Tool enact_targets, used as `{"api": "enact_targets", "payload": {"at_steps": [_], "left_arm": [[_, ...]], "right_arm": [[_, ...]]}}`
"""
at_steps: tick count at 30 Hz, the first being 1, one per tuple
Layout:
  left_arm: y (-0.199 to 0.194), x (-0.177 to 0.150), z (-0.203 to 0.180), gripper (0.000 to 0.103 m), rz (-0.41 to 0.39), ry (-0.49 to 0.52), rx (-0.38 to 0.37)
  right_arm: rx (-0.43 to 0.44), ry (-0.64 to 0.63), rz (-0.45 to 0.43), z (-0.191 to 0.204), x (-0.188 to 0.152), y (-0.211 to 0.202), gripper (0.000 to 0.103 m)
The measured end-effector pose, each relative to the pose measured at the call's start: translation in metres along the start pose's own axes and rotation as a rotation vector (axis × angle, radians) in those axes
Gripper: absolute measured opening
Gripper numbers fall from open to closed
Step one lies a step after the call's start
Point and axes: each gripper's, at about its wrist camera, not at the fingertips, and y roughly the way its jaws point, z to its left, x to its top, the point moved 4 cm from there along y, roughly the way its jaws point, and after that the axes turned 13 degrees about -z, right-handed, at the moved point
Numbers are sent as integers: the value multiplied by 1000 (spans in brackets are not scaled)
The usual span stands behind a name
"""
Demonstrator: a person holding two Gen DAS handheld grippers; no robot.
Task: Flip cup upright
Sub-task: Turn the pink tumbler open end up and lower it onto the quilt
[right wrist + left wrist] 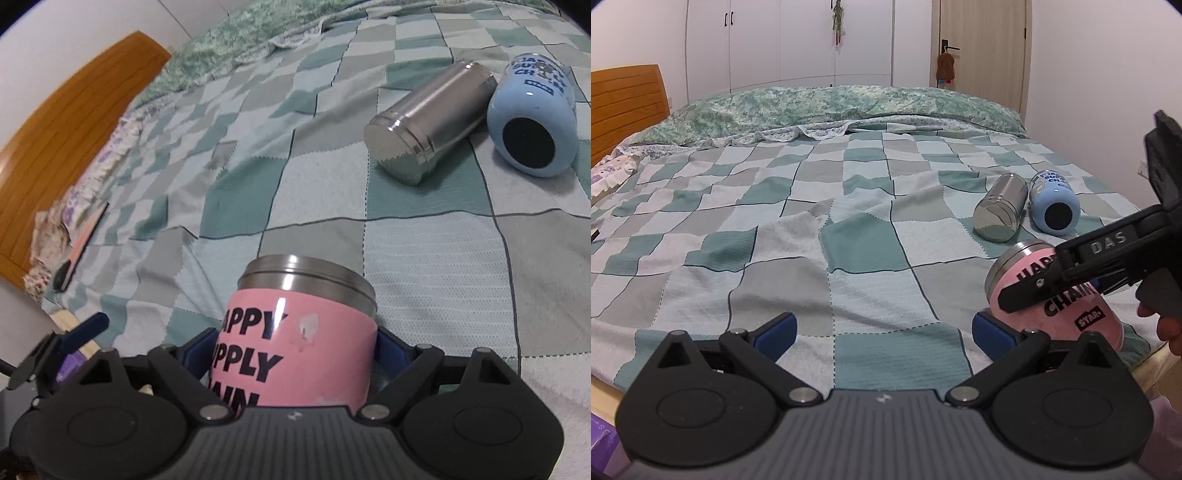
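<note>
Three cups lying on the bed (pixel 849 266), near its right edge. Right gripper (pixel 295 350) pinching the pink cup (pixel 295 354) across the body, blue pads (pixel 388 349) pressing both sides; metal end pointing away along the fingers, cup lying tilted low over the cover by the near right corner. Probably gripping mid-body for a wrist roll to stand it up; grip looking firm, glossy sleeve possibly slipping. Steel cup (pixel 428 122) and blue cup (pixel 532 122) resting on their sides further in, touching or nearly so, not yet being handled. Left gripper (pixel 884 332) spread wide, holding nothing, hovering over the near edge, seemingly waiting clear.
</note>
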Motion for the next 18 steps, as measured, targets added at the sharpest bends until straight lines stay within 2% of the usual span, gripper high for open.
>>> {"api": "enact_targets", "payload": {"at_steps": [4,8,13,15,18], "left_arm": [[-2,-1,1,103,-1,-10,3],[-5,-1,4,103,-9,-24,8],[-11,1,8,103,-26,-35,20],[-12,1,10,103,-27,-41,28],[-12,1,12,103,-28,-46,43]], "right_arm": [[44,-78,-140,11,2,-23,85],[87,-231,-300,37,4,-46,84],[80,-444,-487,72,6,-60,83],[73,-516,-525,83,7,-57,83],[57,-573,-536,93,9,-44,83]]}}
